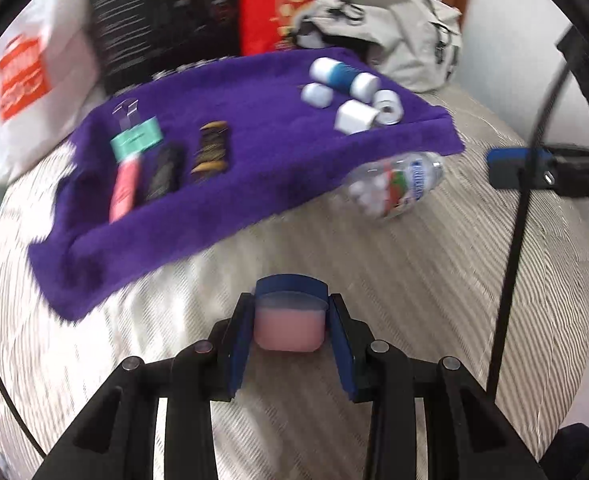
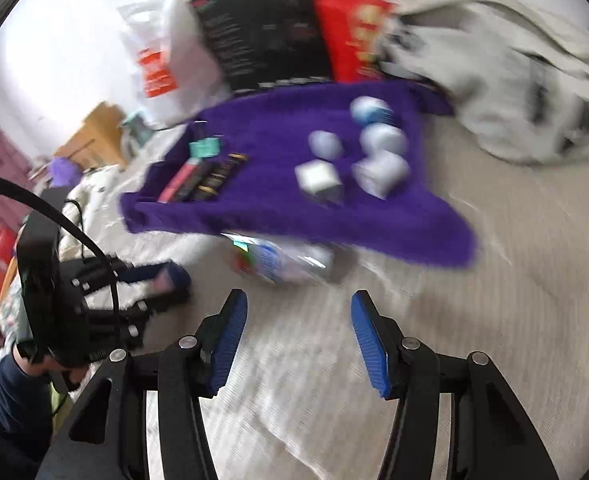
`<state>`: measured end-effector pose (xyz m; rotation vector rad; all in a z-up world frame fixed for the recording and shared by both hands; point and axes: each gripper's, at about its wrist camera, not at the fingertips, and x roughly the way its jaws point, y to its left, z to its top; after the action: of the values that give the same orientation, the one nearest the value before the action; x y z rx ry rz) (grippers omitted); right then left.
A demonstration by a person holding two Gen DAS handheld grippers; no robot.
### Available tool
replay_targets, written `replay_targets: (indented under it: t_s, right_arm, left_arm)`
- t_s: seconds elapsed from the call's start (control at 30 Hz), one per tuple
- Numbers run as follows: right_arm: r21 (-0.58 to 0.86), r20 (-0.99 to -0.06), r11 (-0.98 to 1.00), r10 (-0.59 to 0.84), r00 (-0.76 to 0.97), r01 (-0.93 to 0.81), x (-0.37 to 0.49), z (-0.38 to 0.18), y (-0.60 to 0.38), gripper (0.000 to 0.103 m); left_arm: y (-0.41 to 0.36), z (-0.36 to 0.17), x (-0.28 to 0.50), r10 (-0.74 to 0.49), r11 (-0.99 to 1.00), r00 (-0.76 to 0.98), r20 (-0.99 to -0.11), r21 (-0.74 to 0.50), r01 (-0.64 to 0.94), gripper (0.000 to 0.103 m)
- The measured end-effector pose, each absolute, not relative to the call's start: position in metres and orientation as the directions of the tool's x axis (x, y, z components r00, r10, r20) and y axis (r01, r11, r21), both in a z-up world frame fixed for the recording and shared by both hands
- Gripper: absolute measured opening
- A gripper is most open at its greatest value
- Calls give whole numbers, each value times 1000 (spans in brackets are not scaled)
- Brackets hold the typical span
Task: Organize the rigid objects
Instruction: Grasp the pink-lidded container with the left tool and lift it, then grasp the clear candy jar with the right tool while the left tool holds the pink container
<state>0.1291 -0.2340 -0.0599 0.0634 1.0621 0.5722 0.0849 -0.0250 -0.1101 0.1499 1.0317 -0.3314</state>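
Note:
My left gripper (image 1: 290,308) is shut on a small pink jar (image 1: 288,330) with a blue lid, held above the striped bedcover. Ahead lies a purple towel (image 1: 254,184). It carries a row of slim items at the left, a pink tube (image 1: 125,184) among them, and several white containers (image 1: 354,116) at the right, one with a blue band (image 1: 342,76). A clear plastic bottle (image 1: 398,188) lies on its side at the towel's near edge. My right gripper (image 2: 299,308) is open and empty, just short of that bottle (image 2: 278,258). The left gripper (image 2: 166,280) shows at its left.
Behind the towel stand a grey backpack (image 1: 394,28), a red bag (image 1: 294,0), a black box (image 1: 162,20) and a white plastic bag with orange print (image 1: 22,76). A black cable (image 1: 522,200) hangs at the right. The bedcover (image 2: 414,360) lies under both grippers.

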Motion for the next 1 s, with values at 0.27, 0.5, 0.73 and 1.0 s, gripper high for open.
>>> replay_targets:
  t_s: [0.27,0.5,0.73,1.0]
  right_arm:
    - [299,-786,796,518,337,-527,146,-53,-170,54]
    - [273,-833,780,485,268,-563,155,-77,-148,54]
    - [243,-860,771,452,238,-588,134,-81,-164,54]
    - [185,-862,800,411,296,-571,97,-65,-207,54]
  left_arm:
    - [8,-112,68,-238,954,477,-846,-111,278,35]
    - [11,-113,67,-257,952,480,-839,-136,273,35]
    - [25,-111,65,-282,952,472,-835,-185,243,36]
    - [23,-112,64,-266,956,470,-842,-165,243,36]
